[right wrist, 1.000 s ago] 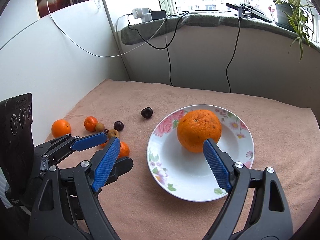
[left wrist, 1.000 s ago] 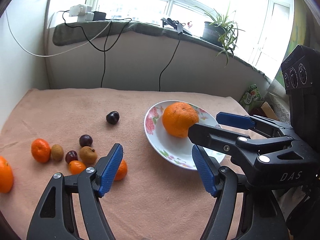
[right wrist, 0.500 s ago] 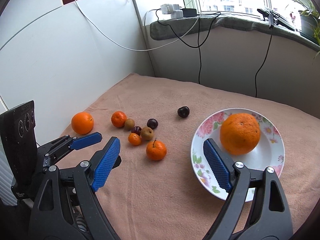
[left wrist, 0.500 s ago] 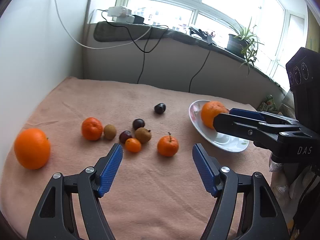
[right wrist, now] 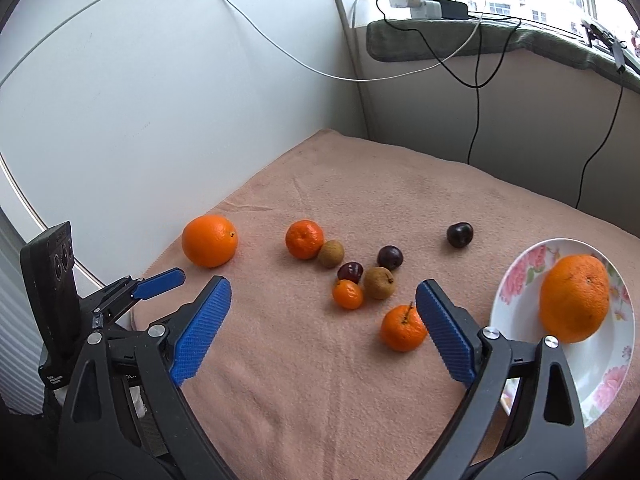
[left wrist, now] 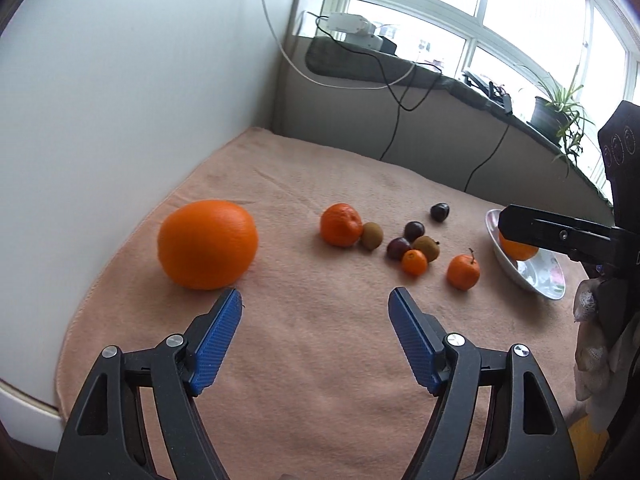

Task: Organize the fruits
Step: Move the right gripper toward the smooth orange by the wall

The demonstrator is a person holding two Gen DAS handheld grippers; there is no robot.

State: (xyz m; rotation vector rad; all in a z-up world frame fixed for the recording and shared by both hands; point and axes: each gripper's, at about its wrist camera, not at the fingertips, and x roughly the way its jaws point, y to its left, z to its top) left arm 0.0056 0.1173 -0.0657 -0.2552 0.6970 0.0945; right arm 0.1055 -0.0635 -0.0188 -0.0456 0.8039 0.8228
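On the peach blanket (right wrist: 328,184) that covers your desk, most of the fruit lies loose, and only one big orange (right wrist: 574,298) sits on the flowered plate (right wrist: 516,276) at the right. By the look of it the plate is your collecting spot, so nearly all the sorting remains to do.

Your left claw (left wrist: 316,312) has its jaws wide apart and grips nothing; it hovers low with the other large orange (left wrist: 207,244) just beyond its left pad, so that fruit seems the likely next pick. You would need to swing a little left to centre it.

Your right claw (right wrist: 324,300) is equally spread and empty, held above the cloth. A stemmed tangerine (right wrist: 402,328) lies touching or nearly touching its right pad.

Between them sits a tight cluster: a mandarin (right wrist: 304,239), a small tangerine (right wrist: 348,294), two brown kiwi-like fruits and two dark plums, with another dark plum (right wrist: 460,234) apart. Packed so close, they may roll when you reach in.

No brand or label can be read in either view; small print on the left claw's body is too blurred.
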